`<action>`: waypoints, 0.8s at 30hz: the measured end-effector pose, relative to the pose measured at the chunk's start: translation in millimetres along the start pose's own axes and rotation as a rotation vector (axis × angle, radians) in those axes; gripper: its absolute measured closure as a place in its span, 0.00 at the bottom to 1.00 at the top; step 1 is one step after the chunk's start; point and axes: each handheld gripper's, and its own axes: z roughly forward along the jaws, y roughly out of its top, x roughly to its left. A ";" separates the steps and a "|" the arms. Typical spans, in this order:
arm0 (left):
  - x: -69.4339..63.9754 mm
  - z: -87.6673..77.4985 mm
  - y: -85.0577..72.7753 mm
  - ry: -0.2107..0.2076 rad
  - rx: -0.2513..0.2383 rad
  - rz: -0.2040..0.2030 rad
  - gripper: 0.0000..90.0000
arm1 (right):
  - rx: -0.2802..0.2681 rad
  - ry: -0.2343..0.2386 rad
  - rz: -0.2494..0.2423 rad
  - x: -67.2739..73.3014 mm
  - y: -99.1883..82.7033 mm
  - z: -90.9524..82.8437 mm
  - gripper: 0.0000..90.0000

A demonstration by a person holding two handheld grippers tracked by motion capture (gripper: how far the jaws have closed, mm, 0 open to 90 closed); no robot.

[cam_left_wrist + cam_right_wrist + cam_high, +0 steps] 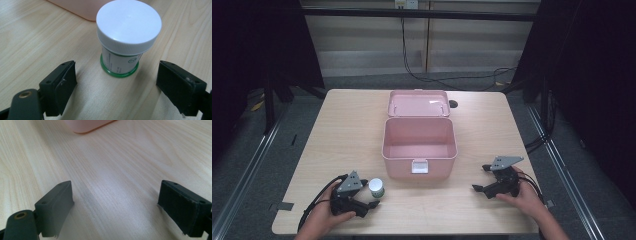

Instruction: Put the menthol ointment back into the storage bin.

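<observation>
— Jar (376, 187) placement, lower left of the high view: why there?

— It stood upright just in front of the open pink box (419, 150), ready to lift in. The left hand-held gripper (363, 199) was released, jaws wide either side, not touching.

— And the right hand-held gripper (484, 179)?

— Released too, idle at lower right over bare wood.

— Surroundings?

— Pale wood bench (347, 130), grey floor, dark curtains.

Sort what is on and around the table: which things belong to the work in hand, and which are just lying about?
Belongs to the work:
- small jar with white lid, upright on the table, ahead of the open left gripper
- pink box, lid open, nothing visible inside

Just lying about:
- black cables on the floor behind the table
- small dark object beside the box lid
- right gripper, open over bare table
</observation>
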 end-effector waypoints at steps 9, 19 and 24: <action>-1.1 -2.8 2.7 0.002 0.028 -0.049 0.19 | 0.000 0.001 0.000 -0.1 0.0 0.0 0.13; -2.7 -17.6 28.8 -0.021 0.327 -0.090 0.30 | 0.000 0.000 -0.001 0.1 0.0 0.0 0.13; -2.9 -17.9 41.2 -0.019 0.415 -0.111 0.32 | 0.000 0.001 0.001 -0.1 0.1 0.0 0.13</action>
